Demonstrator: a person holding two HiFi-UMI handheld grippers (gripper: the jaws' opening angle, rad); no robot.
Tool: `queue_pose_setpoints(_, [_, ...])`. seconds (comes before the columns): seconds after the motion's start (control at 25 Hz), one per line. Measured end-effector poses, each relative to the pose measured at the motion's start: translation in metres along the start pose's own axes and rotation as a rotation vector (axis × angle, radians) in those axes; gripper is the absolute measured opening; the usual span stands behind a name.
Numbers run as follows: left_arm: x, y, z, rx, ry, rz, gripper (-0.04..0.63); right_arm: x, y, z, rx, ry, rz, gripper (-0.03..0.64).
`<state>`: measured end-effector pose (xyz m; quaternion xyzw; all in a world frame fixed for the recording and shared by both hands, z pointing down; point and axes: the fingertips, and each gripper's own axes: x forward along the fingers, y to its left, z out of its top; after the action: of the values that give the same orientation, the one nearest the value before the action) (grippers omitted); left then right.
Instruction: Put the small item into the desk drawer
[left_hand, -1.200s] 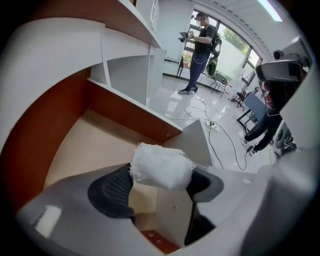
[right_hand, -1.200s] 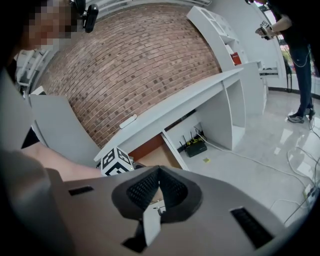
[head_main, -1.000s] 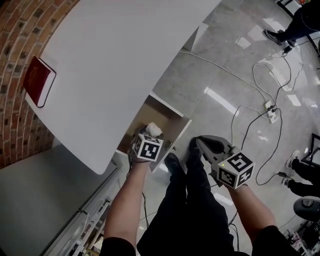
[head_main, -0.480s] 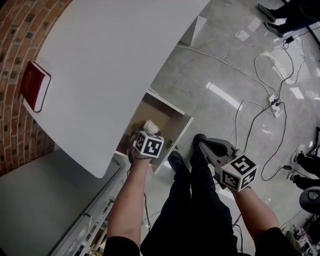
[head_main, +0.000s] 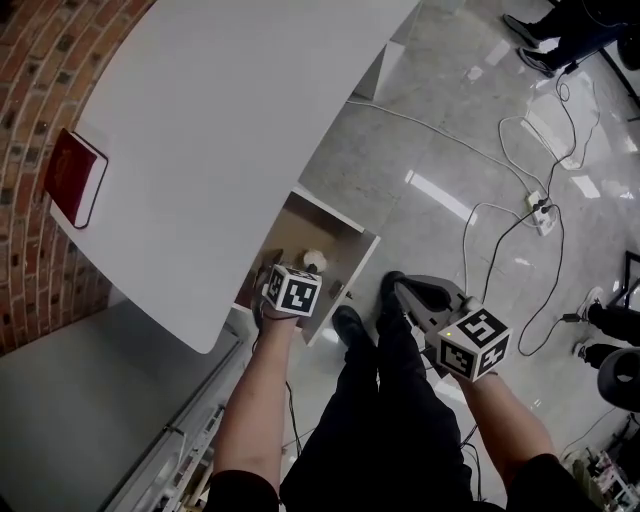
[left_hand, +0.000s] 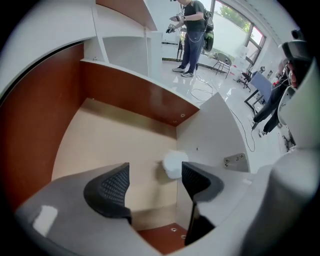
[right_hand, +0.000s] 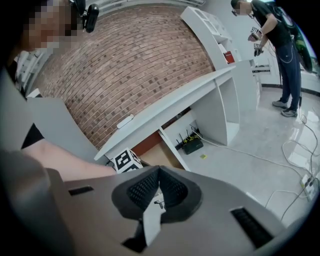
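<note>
The desk drawer (head_main: 345, 240) stands pulled out from under the white desk (head_main: 220, 120). A small white item (head_main: 314, 260) lies on its beige floor (left_hand: 100, 140), close to the right-hand drawer wall. My left gripper (left_hand: 152, 175) hangs open just above the drawer, and the white item (left_hand: 173, 164) shows beyond its right fingertip, free of both pads. Its marker cube (head_main: 293, 290) hides the jaws in the head view. My right gripper (head_main: 397, 287) is shut and empty, held off to the right of the drawer over the floor. In its own view the right gripper (right_hand: 159, 185) has its pads pressed together.
A red book (head_main: 75, 178) lies at the desk's left edge by the brick wall (head_main: 30, 60). Cables and a power strip (head_main: 540, 218) trail over the glossy floor on the right. My own legs (head_main: 380, 400) stand between the grippers. A person (right_hand: 280, 55) stands farther off.
The white item was in my left gripper above the drawer; now the jaws are open and it lies on the drawer floor. The right gripper has hardly moved.
</note>
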<state>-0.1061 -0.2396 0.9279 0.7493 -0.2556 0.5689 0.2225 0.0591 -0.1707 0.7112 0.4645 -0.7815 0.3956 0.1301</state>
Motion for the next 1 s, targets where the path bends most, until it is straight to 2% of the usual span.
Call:
queue_pose_setpoints(0.16, [-0.018,-0.001,0.002,-0.046,-0.016,-0.013,0.314,-0.005,0.01,0.015,-0.01,-0.018,-0.003,0.011])
queue_pose_setpoints(0.4, [-0.078,-0.024,0.0,-0.113,-0.06,-0.064,0.314,-0.023,0.046,0.053,-0.026,-0.057,0.011,0.011])
queue_pose_setpoints(0.6, [-0.118,-0.035,0.007,-0.215,-0.162,-0.08,0.311,-0.043,0.067,0.077,-0.06,-0.077,0.013,0.011])
queue_pose_setpoints(0.76, [-0.149,-0.032,0.018,-0.238,-0.252,-0.084,0.309,-0.055,0.079,0.089,-0.087,-0.082,-0.003,0.011])
queue_pose_setpoints(1.0, [-0.198,-0.035,0.028,-0.222,-0.357,-0.098,0.252,-0.08,0.1,0.103,-0.12,-0.088,-0.034,0.011])
